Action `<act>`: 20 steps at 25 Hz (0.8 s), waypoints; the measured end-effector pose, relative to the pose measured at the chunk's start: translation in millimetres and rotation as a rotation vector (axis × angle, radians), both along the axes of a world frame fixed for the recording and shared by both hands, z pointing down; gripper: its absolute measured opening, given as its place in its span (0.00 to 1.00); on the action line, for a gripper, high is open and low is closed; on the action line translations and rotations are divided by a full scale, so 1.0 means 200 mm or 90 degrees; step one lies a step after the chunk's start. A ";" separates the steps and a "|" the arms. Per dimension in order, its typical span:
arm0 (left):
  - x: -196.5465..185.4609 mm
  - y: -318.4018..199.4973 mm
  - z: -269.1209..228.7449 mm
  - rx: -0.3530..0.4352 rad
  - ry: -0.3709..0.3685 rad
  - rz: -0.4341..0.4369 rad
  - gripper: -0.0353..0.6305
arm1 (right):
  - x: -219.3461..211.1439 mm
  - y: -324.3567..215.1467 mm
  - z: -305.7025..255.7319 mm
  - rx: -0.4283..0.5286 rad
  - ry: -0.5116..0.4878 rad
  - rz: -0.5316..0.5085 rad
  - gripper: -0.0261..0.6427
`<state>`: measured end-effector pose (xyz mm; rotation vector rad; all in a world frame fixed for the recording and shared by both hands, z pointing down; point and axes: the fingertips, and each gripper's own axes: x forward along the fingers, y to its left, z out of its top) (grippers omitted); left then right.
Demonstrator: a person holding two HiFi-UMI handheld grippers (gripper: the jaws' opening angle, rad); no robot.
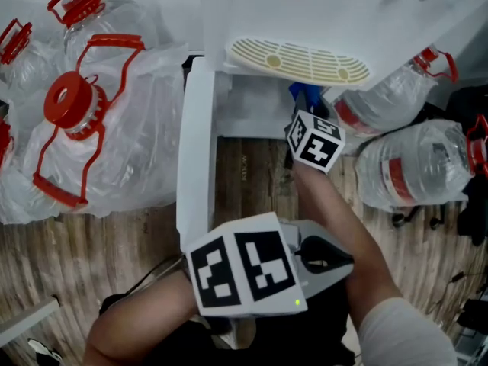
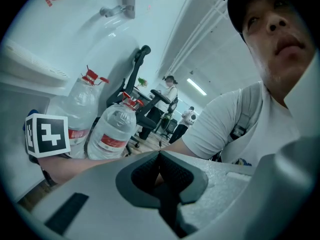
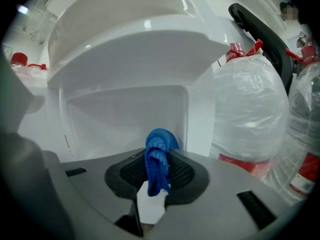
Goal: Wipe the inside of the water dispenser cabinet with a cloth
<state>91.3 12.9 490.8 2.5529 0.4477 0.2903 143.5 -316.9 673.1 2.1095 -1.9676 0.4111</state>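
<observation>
The white water dispenser (image 1: 335, 14) stands at the top of the head view, its lower cabinet (image 3: 125, 111) open and the cabinet door (image 1: 194, 151) swung out to the left. My right gripper (image 1: 306, 117) is at the cabinet's mouth, shut on a bunched blue cloth (image 1: 303, 94). In the right gripper view the blue cloth (image 3: 157, 161) sticks out between the jaws of my right gripper (image 3: 156, 170), just short of the white back wall. My left gripper (image 1: 324, 254) hangs low and near my body, away from the cabinet. In its own view my left gripper (image 2: 159, 156) is shut with nothing held.
Big water jugs with red caps, wrapped in plastic, lie at the left (image 1: 72, 101). More jugs (image 1: 415, 170) lie right of the dispenser, close to my right arm. The cream drip tray grille (image 1: 301, 59) juts out above the cabinet opening. Wooden floor (image 1: 252, 181) lies below.
</observation>
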 end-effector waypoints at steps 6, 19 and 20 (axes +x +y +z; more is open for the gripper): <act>0.03 0.00 0.02 -0.004 -0.010 0.012 0.06 | -0.20 0.00 0.08 -0.001 -0.047 -0.061 0.17; 0.02 -0.03 0.01 0.000 -0.014 -0.007 0.06 | -0.04 -0.28 0.26 -0.022 -0.199 0.092 0.17; 0.02 -0.03 0.01 -0.001 -0.015 -0.007 0.06 | -0.03 -0.27 0.26 -0.023 -0.207 0.095 0.17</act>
